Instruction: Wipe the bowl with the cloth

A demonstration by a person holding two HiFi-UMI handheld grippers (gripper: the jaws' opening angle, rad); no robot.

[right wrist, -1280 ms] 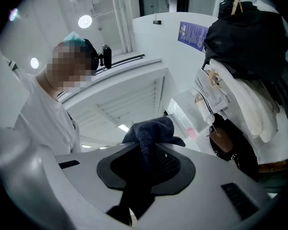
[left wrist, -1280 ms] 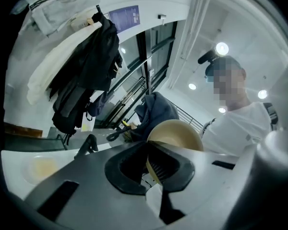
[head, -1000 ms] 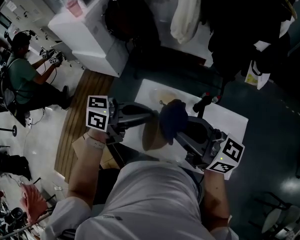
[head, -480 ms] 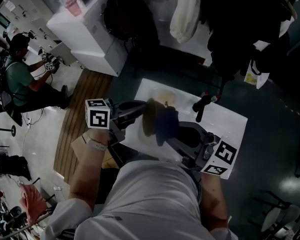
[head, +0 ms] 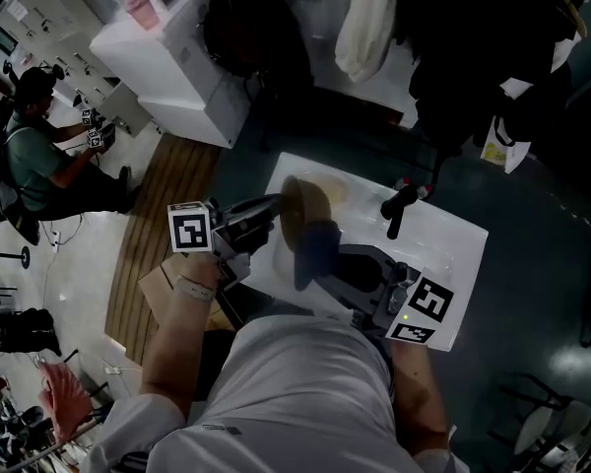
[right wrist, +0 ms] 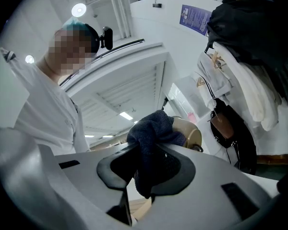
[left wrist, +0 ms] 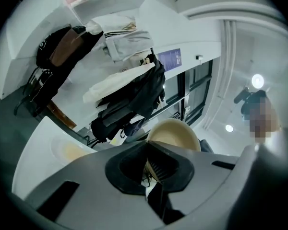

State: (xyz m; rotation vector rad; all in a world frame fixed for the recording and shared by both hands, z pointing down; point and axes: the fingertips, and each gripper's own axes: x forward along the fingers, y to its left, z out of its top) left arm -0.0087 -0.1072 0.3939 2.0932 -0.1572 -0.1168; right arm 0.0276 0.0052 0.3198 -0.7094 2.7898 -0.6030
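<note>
A tan bowl [head: 301, 208] is held up on its edge above the white table [head: 443, 235]. My left gripper [head: 272, 210] is shut on its rim; in the left gripper view the bowl [left wrist: 175, 135] stands just past the closed jaws of that gripper [left wrist: 152, 169]. From the lower right, my right gripper [head: 327, 266] is shut on a dark blue cloth [head: 315, 247], which presses against the bowl's right side. In the right gripper view the cloth [right wrist: 151, 143] bulges out of that gripper [right wrist: 151, 174] against the bowl [right wrist: 189, 133].
A shallow tan dish [head: 333, 187] lies on the table behind the bowl, and a black tool with a red tip [head: 401, 202] lies at the table's right. Coats [head: 366, 23] hang beyond. A seated person [head: 41, 156] is at far left by a white cabinet [head: 182, 62].
The bowl has been turned and carried up and left, toward the table's far side. The right gripper with the cloth has followed leftward, staying against the bowl.
</note>
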